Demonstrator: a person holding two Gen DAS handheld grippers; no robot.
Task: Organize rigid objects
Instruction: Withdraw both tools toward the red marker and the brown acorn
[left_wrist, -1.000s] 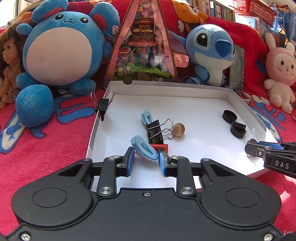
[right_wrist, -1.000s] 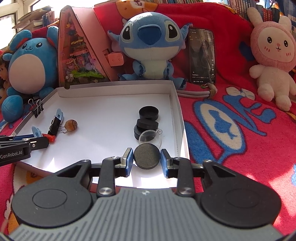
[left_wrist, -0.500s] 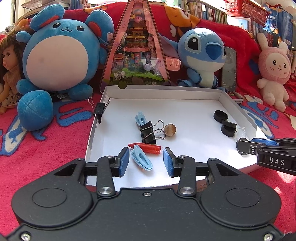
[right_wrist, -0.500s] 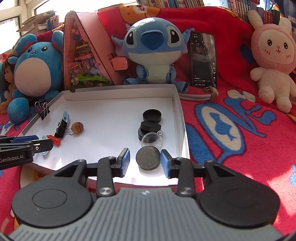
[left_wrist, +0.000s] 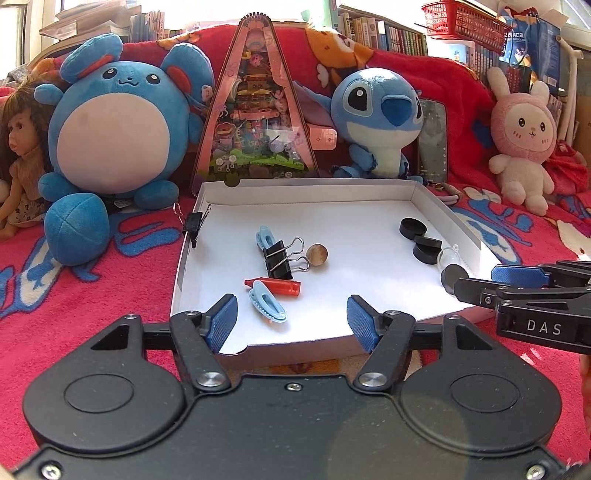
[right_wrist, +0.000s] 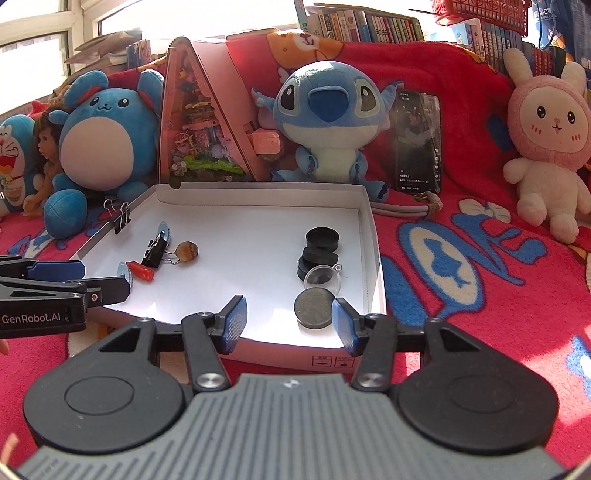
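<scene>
A shallow white box (left_wrist: 369, 192) (right_wrist: 258, 194) lies on a red blanket. My left gripper (left_wrist: 290, 317) hovers at its near edge, jaws opening with nothing pressed between them; a light blue clip (left_wrist: 266, 301) lies just beyond, beside a red whistle (left_wrist: 275, 286), a black binder clip (left_wrist: 279, 254) and a wooden ball (left_wrist: 317, 254). My right gripper (right_wrist: 290, 321) is also opening at the near right corner. The grey disc (right_wrist: 314, 308) lies flat by its right finger, untouched. Black discs (right_wrist: 321, 240) and a clear dome (right_wrist: 320, 277) lie behind it.
Another binder clip (left_wrist: 192, 223) grips the box's left wall. Behind the box stand a round blue plush (left_wrist: 110, 125), a pink triangular toy case (left_wrist: 255, 122), a blue alien plush (left_wrist: 376, 114), a phone (right_wrist: 417, 140) and a pink bunny plush (right_wrist: 546, 147). A doll (left_wrist: 20, 158) sits far left.
Both grippers have opened and drawn back toward the near edge. The left let go of the light blue clip, the right let go of the grey disc; both lie in the box.
</scene>
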